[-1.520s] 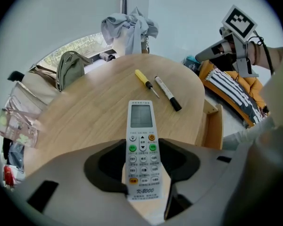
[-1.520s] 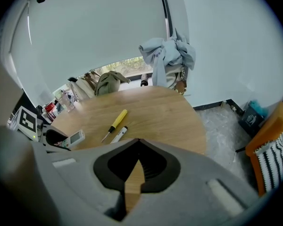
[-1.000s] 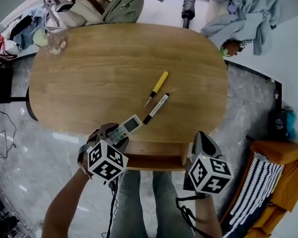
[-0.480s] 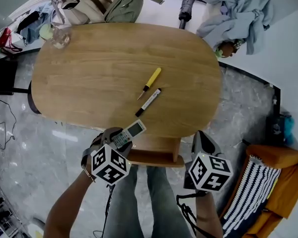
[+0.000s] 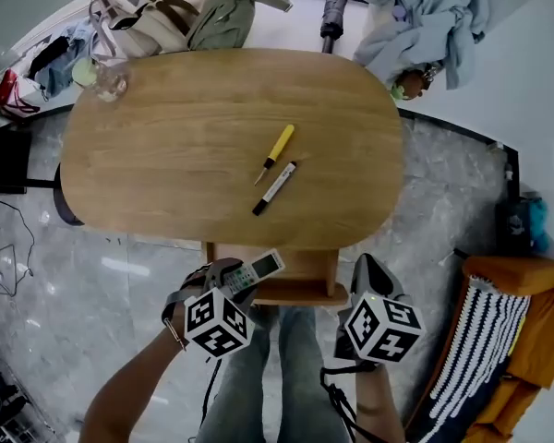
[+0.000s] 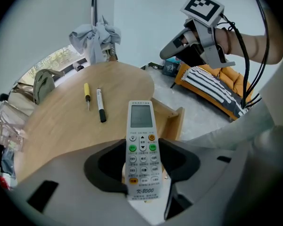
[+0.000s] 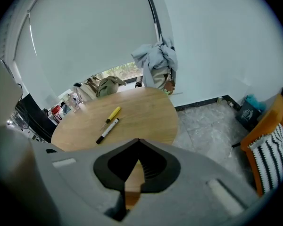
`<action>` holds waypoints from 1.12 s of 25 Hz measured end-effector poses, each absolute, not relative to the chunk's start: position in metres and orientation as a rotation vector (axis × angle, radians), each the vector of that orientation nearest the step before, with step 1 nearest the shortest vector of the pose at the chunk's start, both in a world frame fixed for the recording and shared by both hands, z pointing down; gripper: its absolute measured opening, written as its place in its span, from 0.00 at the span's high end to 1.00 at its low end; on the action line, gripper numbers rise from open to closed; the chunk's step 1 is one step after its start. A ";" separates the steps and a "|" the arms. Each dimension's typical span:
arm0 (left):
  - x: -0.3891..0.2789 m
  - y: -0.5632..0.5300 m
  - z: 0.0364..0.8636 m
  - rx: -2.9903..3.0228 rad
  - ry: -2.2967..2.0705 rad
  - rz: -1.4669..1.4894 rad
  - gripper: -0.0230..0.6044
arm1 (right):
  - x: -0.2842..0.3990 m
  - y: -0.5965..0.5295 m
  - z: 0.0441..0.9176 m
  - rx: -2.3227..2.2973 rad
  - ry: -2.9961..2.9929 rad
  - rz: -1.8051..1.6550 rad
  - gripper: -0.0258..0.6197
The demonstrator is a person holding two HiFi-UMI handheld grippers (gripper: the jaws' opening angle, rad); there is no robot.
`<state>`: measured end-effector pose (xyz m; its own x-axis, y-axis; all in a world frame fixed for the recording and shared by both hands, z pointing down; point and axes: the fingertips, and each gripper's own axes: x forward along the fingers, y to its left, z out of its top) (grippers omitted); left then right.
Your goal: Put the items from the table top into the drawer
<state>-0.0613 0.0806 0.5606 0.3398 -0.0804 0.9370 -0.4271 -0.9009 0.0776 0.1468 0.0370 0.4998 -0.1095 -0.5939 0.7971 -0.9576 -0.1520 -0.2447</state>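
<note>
Far left corner of the table (image 5: 166, 155): a clear glass (image 5: 106, 79) near the edge. Bags (image 5: 175, 12) are piled just beyond the far edge.

Left gripper (image 6: 141, 161): jaws clamped on the lower half of a white remote (image 6: 141, 126), button face up, screen end sticking out past the jaw tips. In the head view the remote overlaps the left part of the open drawer (image 5: 314, 292), which is pulled out from under the near table edge. Whether the remote touches the drawer cannot be told.

Mid-table: a yellow-handled screwdriver (image 5: 277, 150) and a black-and-white marker (image 5: 275, 188) lie side by side, close but apart. Both are angled the same way and sit well away from the drawer, with the marker the nearer of the two.

Right gripper (image 7: 139, 145): jaws pressed together at the tips, nothing between them. It is held off the table near the right end of the drawer, pointing down toward it.

Far right: an orange couch (image 5: 526, 280) with a striped cushion (image 5: 485, 335) on the grey marble floor. Pale blue clothes (image 5: 425, 12) hang beyond the table's far right corner.
</note>
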 end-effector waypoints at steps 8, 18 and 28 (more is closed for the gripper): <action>-0.061 0.096 0.601 2.326 -0.311 1.635 0.62 | 0.154 0.074 0.526 1.818 -1.599 1.216 0.95; -0.048 0.100 0.660 2.346 -0.178 1.685 0.62 | 0.170 0.108 0.560 1.906 -1.487 1.267 0.95; -0.049 0.091 0.707 2.298 -0.165 1.713 0.62 | 0.179 0.122 0.578 1.946 -1.421 1.285 0.95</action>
<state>-0.0492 0.0910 0.7069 0.2946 0.0696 0.9531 -0.2501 -0.9570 0.1472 0.1794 0.1215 0.5780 0.0564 -0.5231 0.8504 -0.8986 -0.3977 -0.1851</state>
